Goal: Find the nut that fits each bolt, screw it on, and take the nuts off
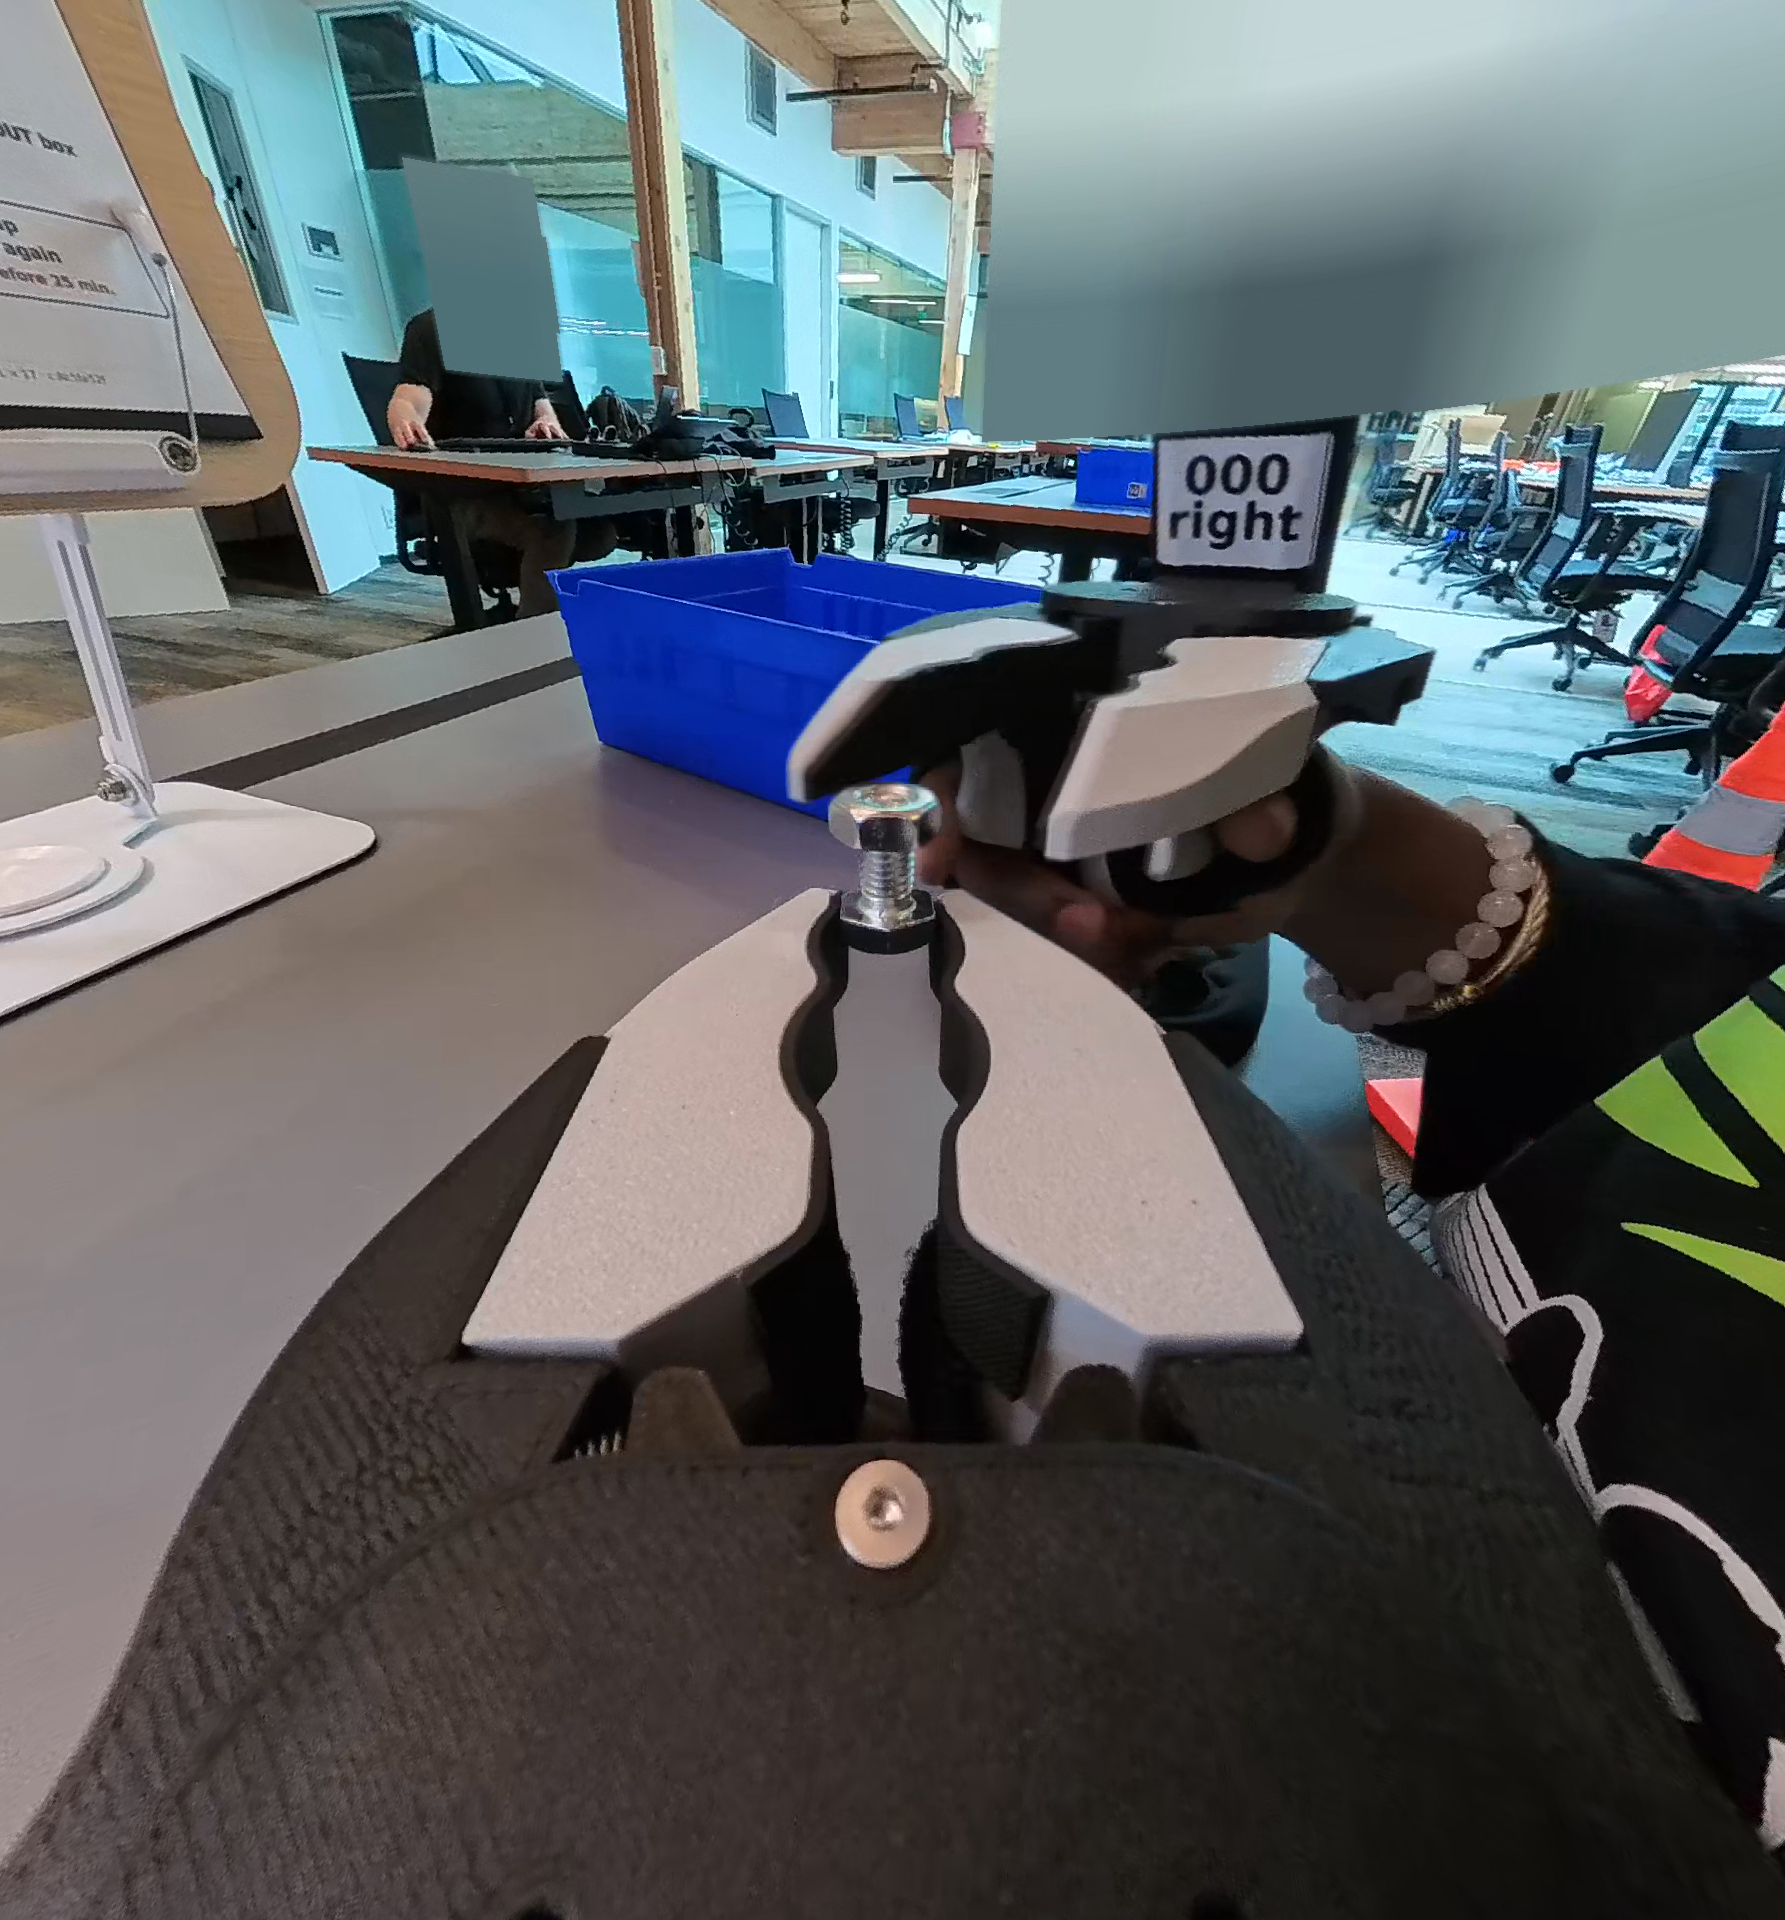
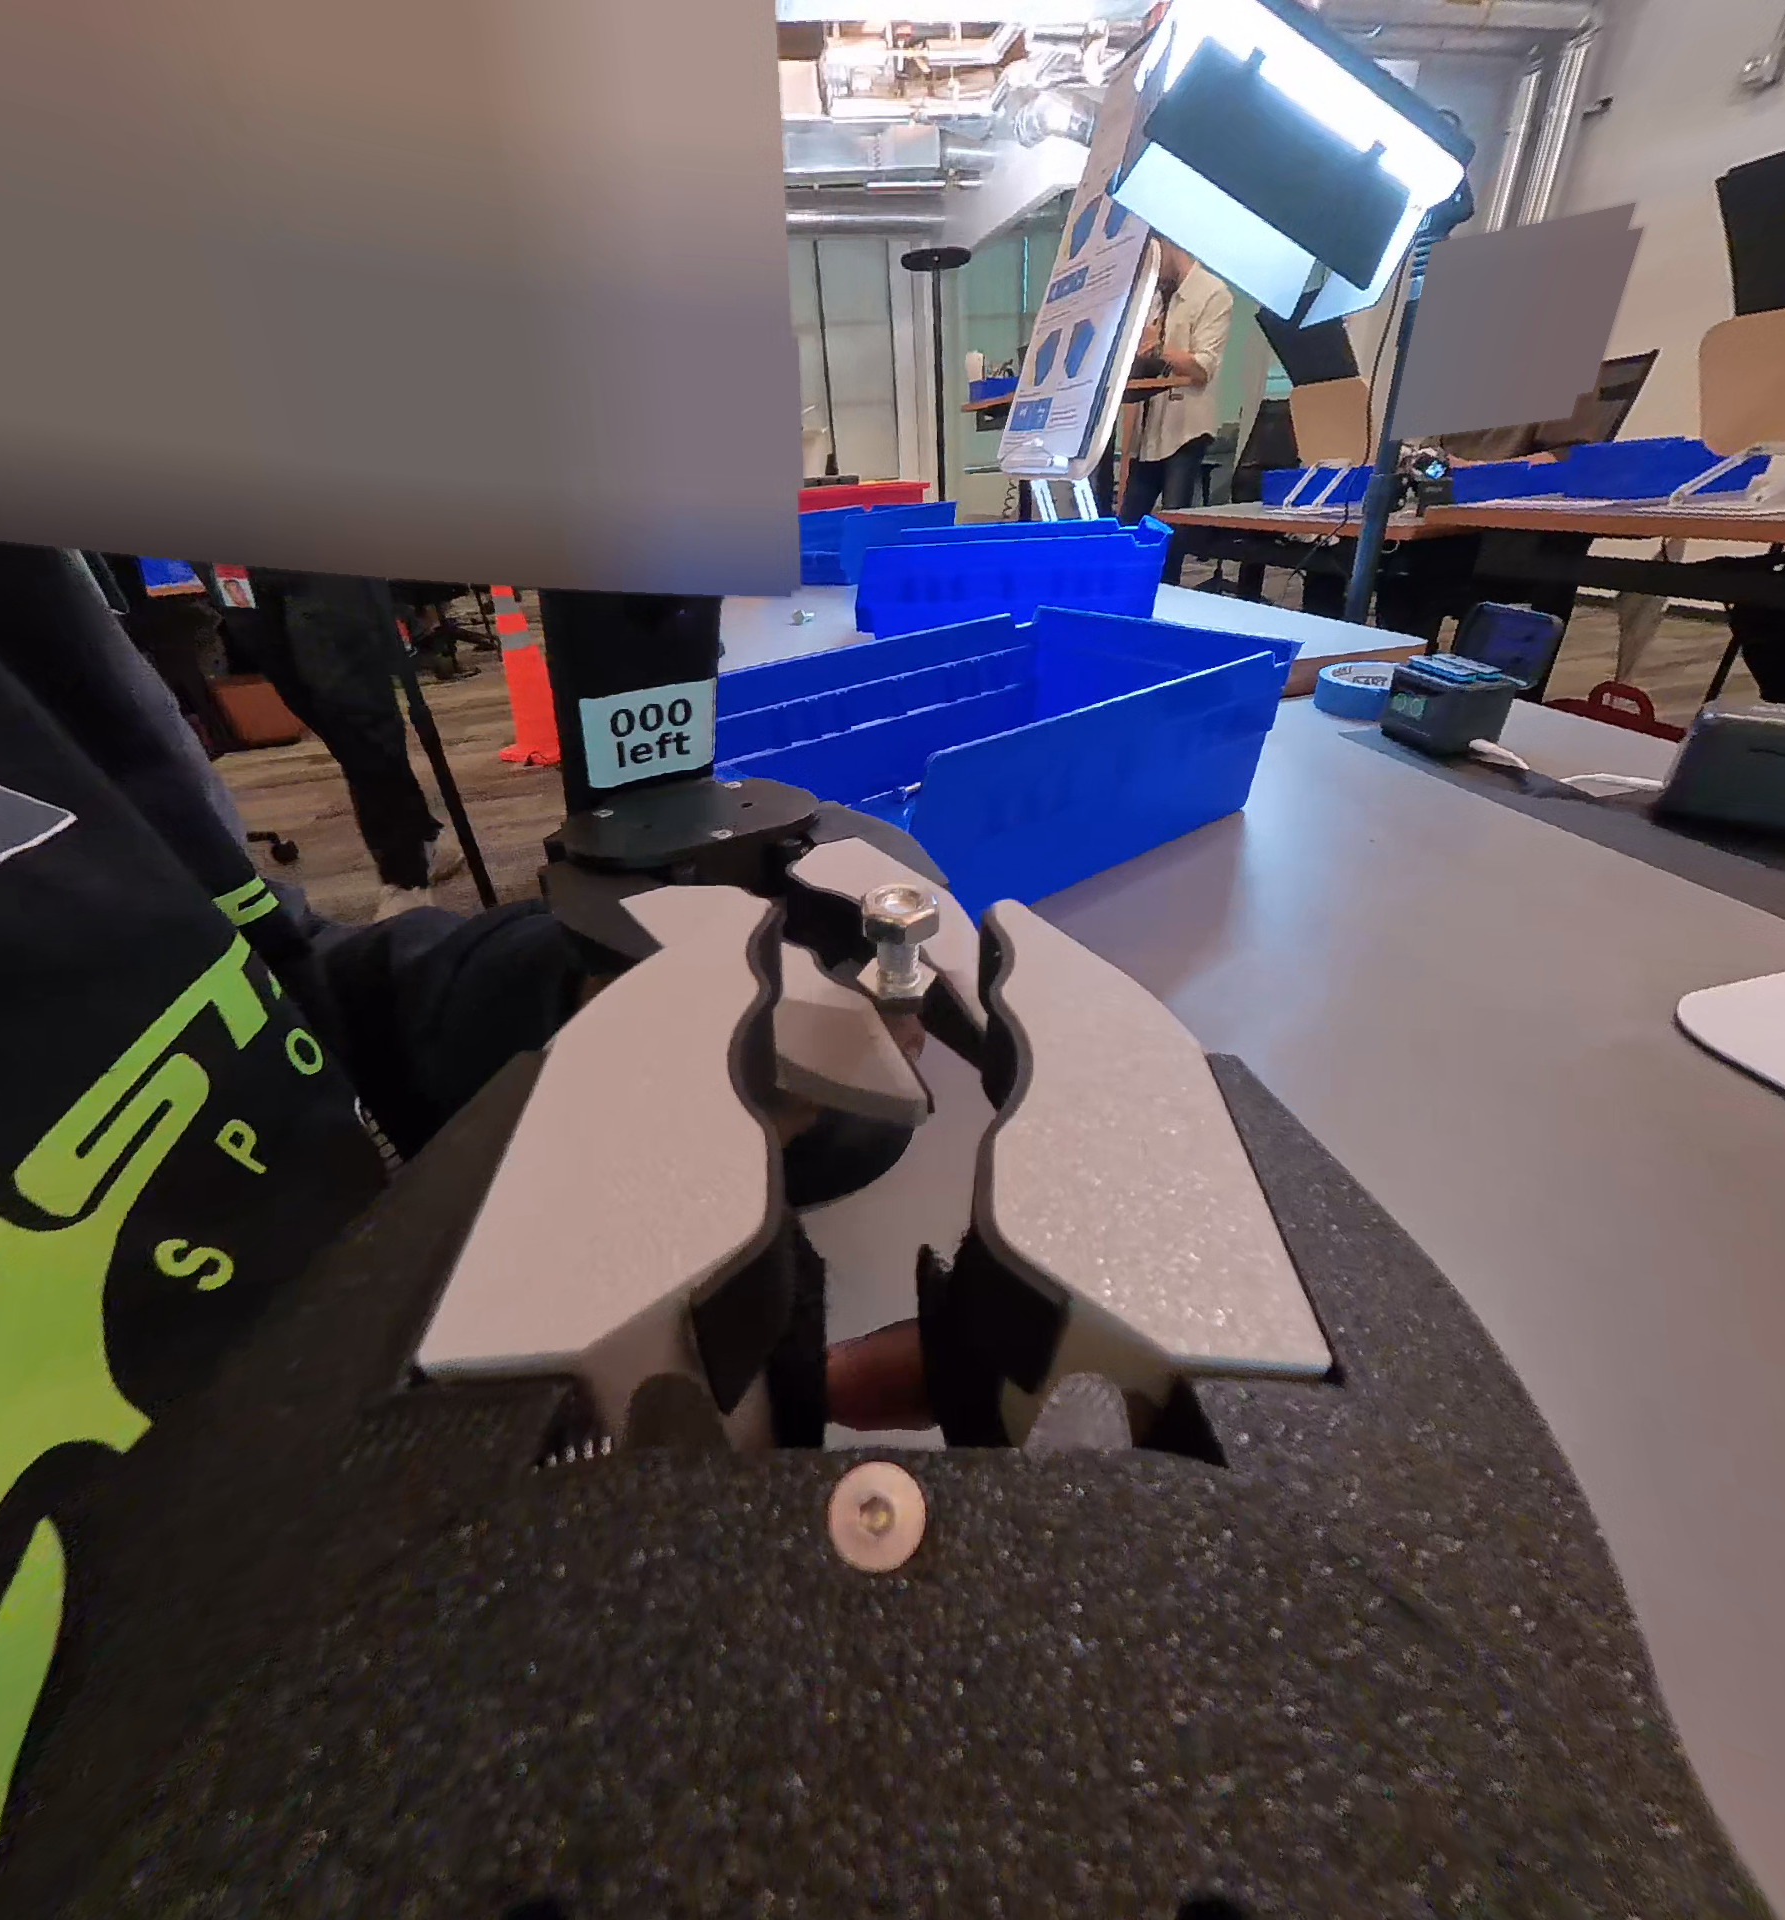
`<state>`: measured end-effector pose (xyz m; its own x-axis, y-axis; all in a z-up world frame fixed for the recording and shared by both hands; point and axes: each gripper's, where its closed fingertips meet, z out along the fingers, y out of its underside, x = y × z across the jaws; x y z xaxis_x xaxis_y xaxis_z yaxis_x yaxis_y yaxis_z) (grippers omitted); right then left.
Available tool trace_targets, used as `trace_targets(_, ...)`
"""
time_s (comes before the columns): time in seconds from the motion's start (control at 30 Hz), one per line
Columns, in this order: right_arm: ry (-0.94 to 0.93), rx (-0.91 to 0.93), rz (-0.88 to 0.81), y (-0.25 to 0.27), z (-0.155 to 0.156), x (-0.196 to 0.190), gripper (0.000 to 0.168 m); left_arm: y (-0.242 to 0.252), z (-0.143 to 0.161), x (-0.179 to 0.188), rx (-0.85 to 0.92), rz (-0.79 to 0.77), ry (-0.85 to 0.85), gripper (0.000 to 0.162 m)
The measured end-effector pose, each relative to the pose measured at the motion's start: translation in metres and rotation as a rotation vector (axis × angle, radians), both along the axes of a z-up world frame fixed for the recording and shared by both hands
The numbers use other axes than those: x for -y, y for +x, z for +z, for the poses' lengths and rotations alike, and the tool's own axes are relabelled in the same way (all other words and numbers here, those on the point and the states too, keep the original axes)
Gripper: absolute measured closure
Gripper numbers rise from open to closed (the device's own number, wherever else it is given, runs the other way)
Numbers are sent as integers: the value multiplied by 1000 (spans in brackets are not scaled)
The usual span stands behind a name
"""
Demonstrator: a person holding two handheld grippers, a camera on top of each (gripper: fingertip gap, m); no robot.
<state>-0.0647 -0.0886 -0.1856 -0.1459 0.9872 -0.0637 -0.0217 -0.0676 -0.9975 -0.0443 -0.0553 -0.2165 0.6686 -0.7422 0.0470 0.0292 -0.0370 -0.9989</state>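
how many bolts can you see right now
1. The bolt stands head-up at the tips of the left hand-held gripper, with a nut on its lower end. Others may be hidden inside the blue bins.

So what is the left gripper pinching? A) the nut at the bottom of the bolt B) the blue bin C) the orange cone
A: in the left wrist view the left gripper closes on the nut, with the bolt standing up from it.

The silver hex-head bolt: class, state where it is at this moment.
In the left wrist view the silver hex-head bolt stands upright, its nut pinched at the left tool's tips, with the right tool beside its head and the blue plastic bin behind.
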Motion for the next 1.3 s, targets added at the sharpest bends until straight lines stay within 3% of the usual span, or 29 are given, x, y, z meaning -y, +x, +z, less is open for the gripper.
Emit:
trace_targets(0.17, 33, 36, 27, -16, -3, 2, 125, 1, -1, -3, -12, -6, 2, 147)
trace_targets(0.63, 53, 81, -4, -7, -6, 7, 130, -3, 0, -10, 7, 6, -4, 147)
trace_targets(0.73, 41, 69, -23, 2, -5, 6, 140, -4, 0, -11, 11, 11, -4, 147)
trace_targets(0.8, 23, 51, 7, 9, -3, 11, 155, -5, 0, -12, 17, 13, -9, 147)
trace_targets(0.9, 1, 33, 11, 15, 1, 11, 159, -4, 0, -12, 11, 11, -9, 147)
trace_targets(1.3, 16, 23, -1, -8, -1, 1, 130, -2, -1, -10, -5, 1, -1, 147)
